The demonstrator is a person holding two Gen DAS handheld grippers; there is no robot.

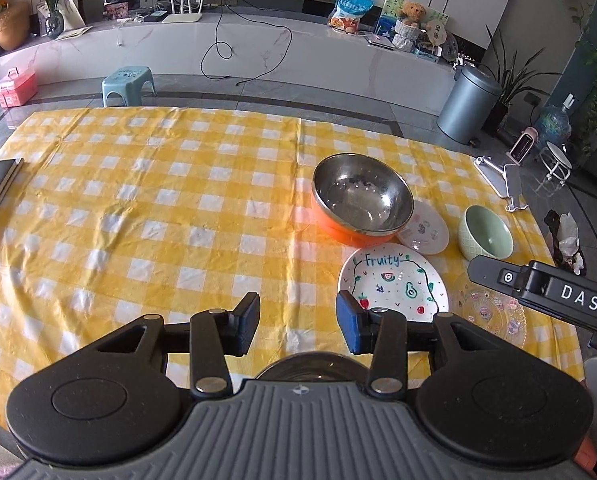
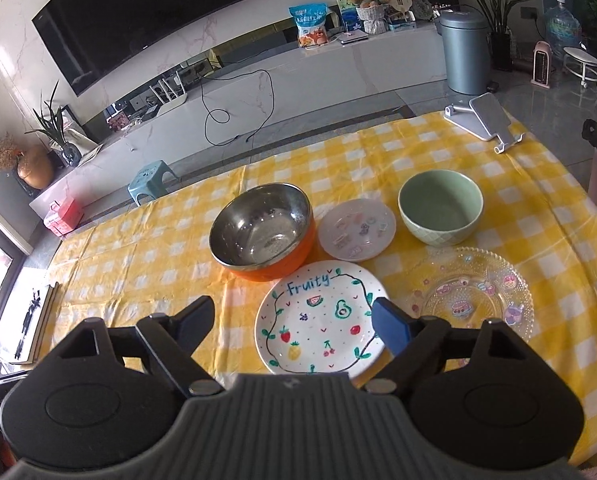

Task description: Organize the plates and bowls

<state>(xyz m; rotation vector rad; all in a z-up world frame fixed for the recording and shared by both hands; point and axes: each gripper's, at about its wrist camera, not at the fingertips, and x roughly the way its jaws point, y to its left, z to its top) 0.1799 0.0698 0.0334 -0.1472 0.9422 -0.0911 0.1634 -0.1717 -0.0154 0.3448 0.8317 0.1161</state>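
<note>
Five dishes crowd the right half of the checked tablecloth [image 2: 146, 248]: steel bowl with orange shell [image 2: 260, 232], small clear plate [image 2: 356, 229], green bowl [image 2: 439, 207], patterned glass plate [image 2: 474, 294], and the "Fruity" plate [image 2: 322, 320] nearest the table edge. Right gripper [image 2: 294, 326] hovers spread wide and empty, the Fruity plate directly ahead between its fingers. Left gripper [image 1: 296, 322] also spread, empty, over bare cloth; the same plate lies just off its right finger. Right hand looks better placed for that plate. Round rim, no preferred axis.

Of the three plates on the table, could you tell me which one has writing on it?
The white plate lettered "Fruity"; the small plate and clear glass plate carry none.
</note>
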